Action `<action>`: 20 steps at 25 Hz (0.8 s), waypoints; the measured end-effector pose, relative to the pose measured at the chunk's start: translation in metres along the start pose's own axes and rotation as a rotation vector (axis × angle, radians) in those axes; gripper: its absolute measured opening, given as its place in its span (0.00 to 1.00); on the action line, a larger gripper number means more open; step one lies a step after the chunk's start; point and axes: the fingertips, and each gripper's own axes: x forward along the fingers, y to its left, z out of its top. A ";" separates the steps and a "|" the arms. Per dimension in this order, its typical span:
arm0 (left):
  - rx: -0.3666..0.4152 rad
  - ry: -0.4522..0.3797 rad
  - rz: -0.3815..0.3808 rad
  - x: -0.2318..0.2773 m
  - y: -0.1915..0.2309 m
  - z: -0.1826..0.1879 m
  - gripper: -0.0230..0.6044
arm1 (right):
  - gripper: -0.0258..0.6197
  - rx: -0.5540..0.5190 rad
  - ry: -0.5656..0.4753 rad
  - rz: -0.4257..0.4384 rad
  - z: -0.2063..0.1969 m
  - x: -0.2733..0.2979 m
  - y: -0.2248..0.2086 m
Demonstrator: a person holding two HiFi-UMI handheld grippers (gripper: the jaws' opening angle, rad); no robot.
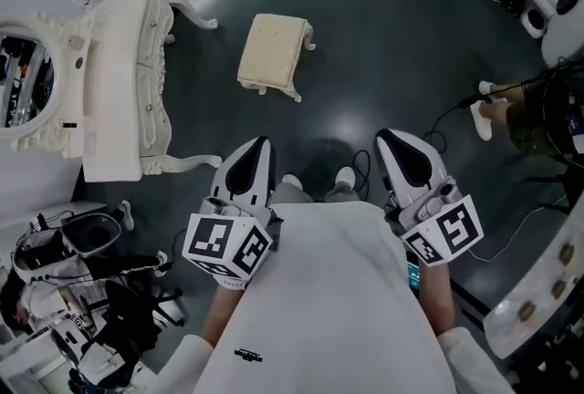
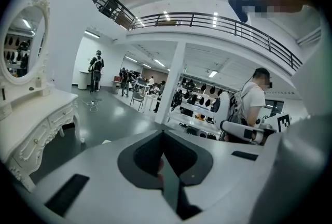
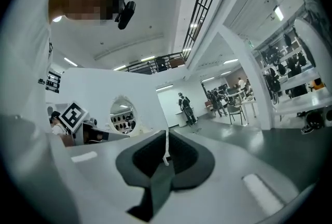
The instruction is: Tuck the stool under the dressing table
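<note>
The cream cushioned stool point(image 1: 273, 54) stands on the dark floor, out in front of the white ornate dressing table point(image 1: 117, 82) and apart from it. The table's oval mirror point(image 1: 23, 80) is at the far left; in the left gripper view the table point(image 2: 36, 116) and mirror point(image 2: 19, 44) also sit at the left. I hold both grippers close to my body, well short of the stool. My left gripper point(image 1: 258, 146) point(image 2: 163, 134) is shut and holds nothing. So is my right gripper point(image 1: 391, 139) point(image 3: 166, 139), its jaws meeting in a thin seam.
A person point(image 1: 529, 114) stands at the right edge, with a cable point(image 1: 456, 114) on the floor nearby. Bags and gear point(image 1: 82, 292) are piled at the lower left. White curved furniture point(image 1: 538, 301) borders the right side. Other people stand far off in the hall point(image 2: 96, 70).
</note>
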 end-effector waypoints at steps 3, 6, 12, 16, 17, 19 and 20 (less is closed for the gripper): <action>-0.013 -0.007 0.020 0.006 -0.014 -0.004 0.04 | 0.06 -0.011 0.005 0.022 0.005 -0.010 -0.013; -0.017 -0.008 0.039 0.009 -0.022 -0.007 0.04 | 0.06 -0.005 0.015 0.045 0.006 -0.014 -0.023; -0.009 -0.012 0.064 0.018 -0.021 0.002 0.04 | 0.06 0.007 -0.026 0.149 0.019 0.001 -0.023; -0.001 -0.016 0.056 0.017 -0.021 0.004 0.04 | 0.05 -0.097 -0.043 0.221 0.028 -0.001 -0.002; 0.002 -0.015 0.049 0.019 -0.021 0.004 0.04 | 0.05 -0.135 -0.029 0.222 0.027 0.001 -0.002; 0.007 -0.012 0.036 0.025 -0.020 0.004 0.04 | 0.05 -0.180 -0.001 0.235 0.025 0.005 -0.003; 0.008 -0.012 0.028 0.029 -0.019 0.006 0.04 | 0.05 -0.181 0.011 0.250 0.026 0.007 -0.002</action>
